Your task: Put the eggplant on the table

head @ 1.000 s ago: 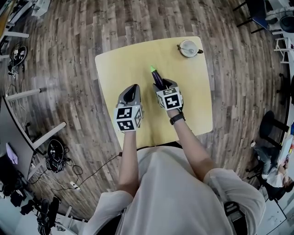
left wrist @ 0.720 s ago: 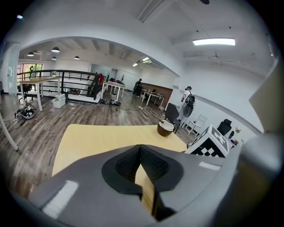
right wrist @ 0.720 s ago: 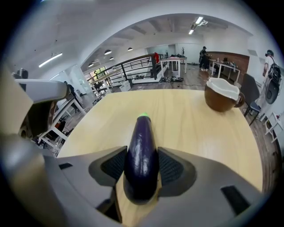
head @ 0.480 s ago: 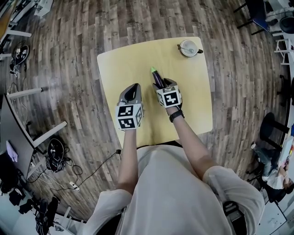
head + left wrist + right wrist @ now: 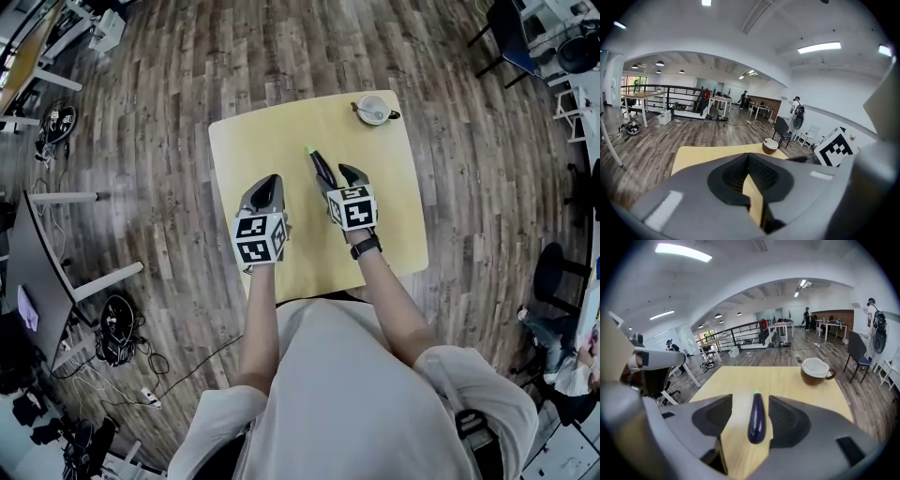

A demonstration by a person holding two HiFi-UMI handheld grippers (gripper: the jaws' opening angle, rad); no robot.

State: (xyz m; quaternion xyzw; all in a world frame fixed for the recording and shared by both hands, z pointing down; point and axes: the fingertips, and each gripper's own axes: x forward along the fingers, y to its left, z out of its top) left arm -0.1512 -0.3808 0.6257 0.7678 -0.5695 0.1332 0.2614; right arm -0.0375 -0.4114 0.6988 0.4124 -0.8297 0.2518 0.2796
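Note:
A dark purple eggplant [image 5: 322, 167] with a green stem tip lies lengthwise on the yellow table [image 5: 253, 141]. My right gripper [image 5: 336, 178] hovers over its near end, and its jaws are opening. In the right gripper view the eggplant [image 5: 756, 419] lies between the wide-spread pads without touching either one; the right gripper [image 5: 750, 401] holds nothing. My left gripper [image 5: 269, 183] hangs over the table to the left of the eggplant. Its jaws meet at the tips with nothing between them [image 5: 748, 157].
A brown cup with a white inside [image 5: 373, 109] stands near the table's far right corner, beyond the eggplant [image 5: 813, 371]. Wooden floor surrounds the table. Desks, cables and chairs stand further off, and people are in the background.
Both grippers have risen above the table. The right gripper's jaws have spread away from the eggplant, which stays lying where it was.

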